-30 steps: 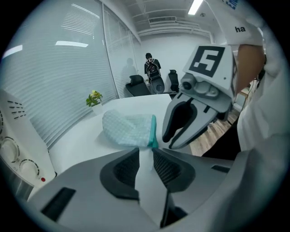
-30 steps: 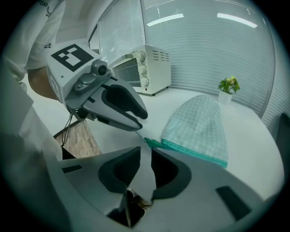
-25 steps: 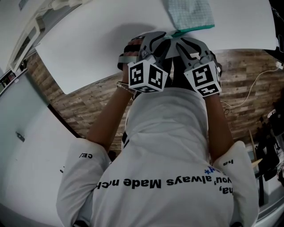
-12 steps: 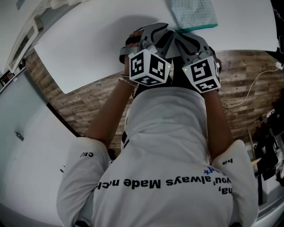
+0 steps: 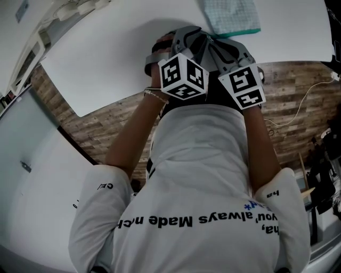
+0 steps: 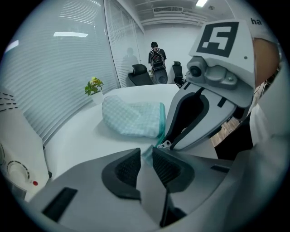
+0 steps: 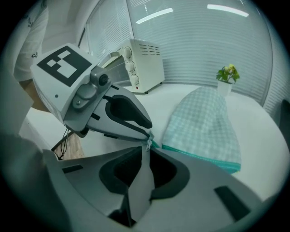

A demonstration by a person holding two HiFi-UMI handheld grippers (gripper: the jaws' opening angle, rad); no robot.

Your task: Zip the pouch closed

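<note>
The pouch (image 5: 230, 15) is soft checked cloth with a teal woven edge, the desk (image 5: 106, 58) smooth matt white, the floor (image 5: 290, 90) rough-grained wood.

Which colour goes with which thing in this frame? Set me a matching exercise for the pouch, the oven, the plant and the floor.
Things:
1. pouch
2. oven
3. plant
4. floor

Colours:
A. brown wood
B. teal check
C. white
D. green leaves

Pairs: 1-B, 2-C, 3-D, 4-A
</note>
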